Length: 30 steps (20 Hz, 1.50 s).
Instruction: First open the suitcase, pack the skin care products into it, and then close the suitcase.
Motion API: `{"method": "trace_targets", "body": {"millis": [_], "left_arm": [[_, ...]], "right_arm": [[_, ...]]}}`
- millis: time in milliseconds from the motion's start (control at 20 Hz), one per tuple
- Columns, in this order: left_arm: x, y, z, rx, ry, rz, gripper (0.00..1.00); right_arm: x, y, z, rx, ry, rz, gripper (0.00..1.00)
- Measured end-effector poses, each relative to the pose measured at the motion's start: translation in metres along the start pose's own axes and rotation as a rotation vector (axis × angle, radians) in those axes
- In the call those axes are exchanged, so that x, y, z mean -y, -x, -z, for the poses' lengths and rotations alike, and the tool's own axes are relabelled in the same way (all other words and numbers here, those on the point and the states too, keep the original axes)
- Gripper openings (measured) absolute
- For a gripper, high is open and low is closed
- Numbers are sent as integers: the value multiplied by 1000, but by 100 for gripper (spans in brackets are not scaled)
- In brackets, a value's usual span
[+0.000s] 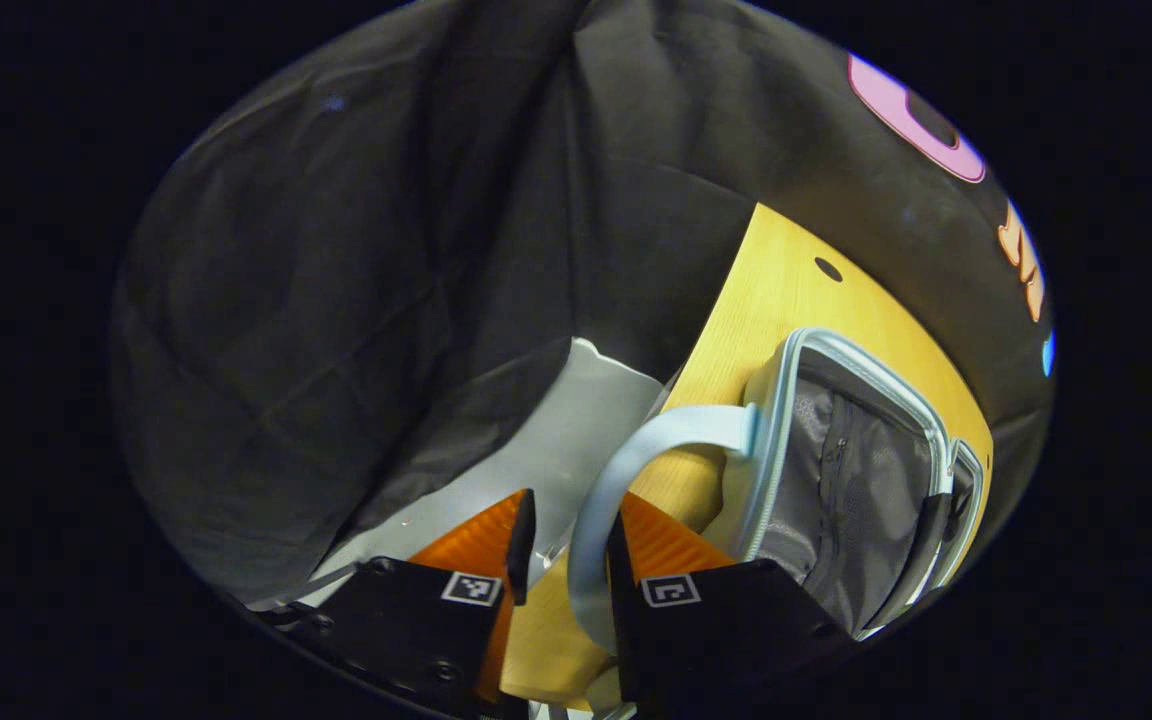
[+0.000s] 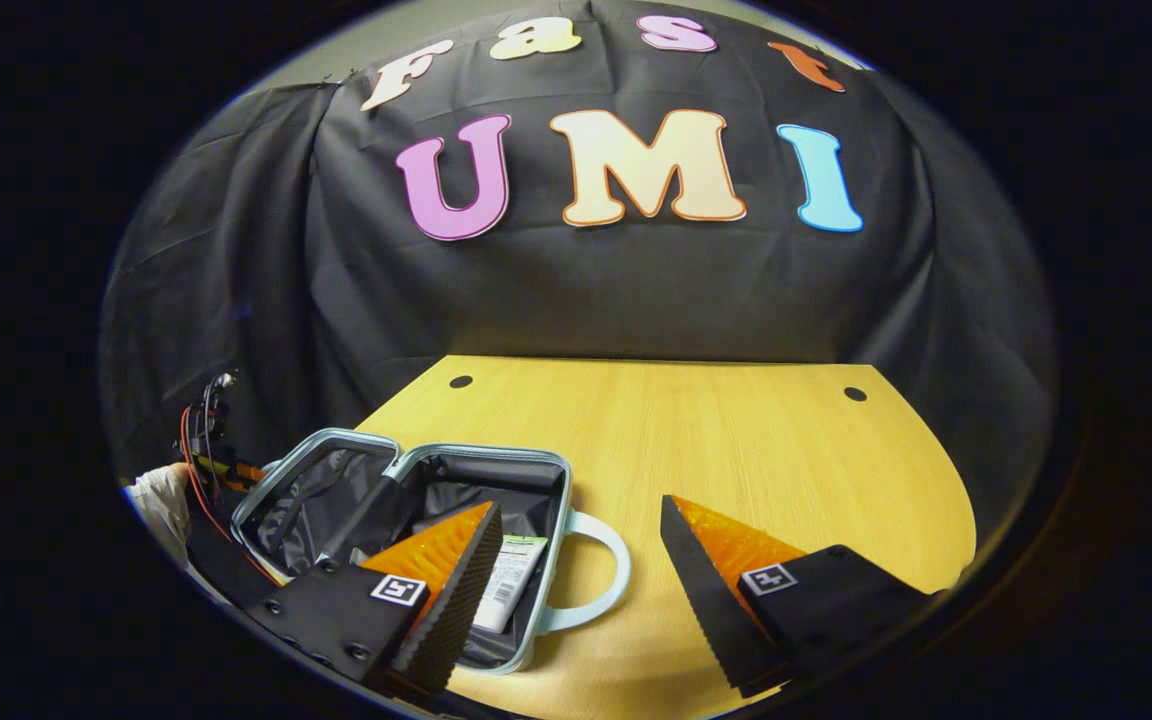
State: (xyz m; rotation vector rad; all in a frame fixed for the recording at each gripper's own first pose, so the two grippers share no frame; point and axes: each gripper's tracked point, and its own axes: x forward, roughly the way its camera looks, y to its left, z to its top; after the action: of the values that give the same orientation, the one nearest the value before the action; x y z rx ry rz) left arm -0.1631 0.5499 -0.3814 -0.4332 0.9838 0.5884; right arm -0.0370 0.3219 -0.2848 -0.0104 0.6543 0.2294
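Observation:
The pale blue suitcase [image 2: 476,455] lies open at the table's front left, its grey-lined lid [image 1: 856,480] tilted up. A white skin care tube [image 2: 511,580] rests in the base half. In the left gripper view a light blue handle [image 1: 636,450] on the lid's edge loops down between the fingers of my left gripper [image 1: 568,510], which is shut on it. My right gripper [image 2: 579,505] hangs open over the table just right of the case, above the other handle [image 2: 616,560], holding nothing. Its left finger [image 2: 456,570] overlaps the case's open base.
The wooden table [image 2: 736,450] has two small dark holes near its back edge. Past its left edge lies grey floor [image 1: 576,420]. A gloved hand [image 2: 161,505] and cables show at the case's left side. Black cloth walls stand behind and to the left.

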Motion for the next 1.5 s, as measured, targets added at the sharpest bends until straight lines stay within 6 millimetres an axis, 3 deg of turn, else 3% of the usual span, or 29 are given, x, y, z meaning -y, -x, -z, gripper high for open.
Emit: {"method": "trace_targets", "body": {"millis": [50, 150, 300, 500, 600, 700, 800, 900, 1100, 1150, 1200, 1500], "left_arm": [[3, 2, -1, -7, 0, 22, 33], [8, 4, 1, -31, -19, 8, 14], [16, 23, -8, -1, -85, 0, 6], [27, 57, -29, 80, -110, -5, 2], [37, 83, -41, 133, -113, 22, 5], [46, 109, -58, 179, -138, 47, 2], [59, 135, -63, 227, -166, 53, 2], [77, 161, -64, 275, -183, 47, 2], [137, 210, -66, 351, -269, 79, 2], [152, 220, -65, 368, -286, 92, 2], [166, 228, -63, 376, -311, 100, 2], [236, 261, -46, 411, -381, 143, 1]], "right_arm": [[2, 1, -1, 4, 2, 1, 98], [2, 4, -1, 11, 3, -5, 93], [-1, 3, -4, 26, 1, -24, 98], [-1, 5, -5, 41, 3, -53, 98], [2, 4, -4, 44, -7, -67, 98], [3, 6, -7, 53, -18, -91, 98], [7, 10, -13, 78, -19, -116, 98], [12, 13, -13, 71, 11, -149, 98], [31, 24, -22, 96, 44, -186, 98], [33, 25, -22, 94, 43, -203, 93], [37, 26, -22, 91, 50, -212, 98], [68, 34, -30, 112, 58, -237, 98]]}}
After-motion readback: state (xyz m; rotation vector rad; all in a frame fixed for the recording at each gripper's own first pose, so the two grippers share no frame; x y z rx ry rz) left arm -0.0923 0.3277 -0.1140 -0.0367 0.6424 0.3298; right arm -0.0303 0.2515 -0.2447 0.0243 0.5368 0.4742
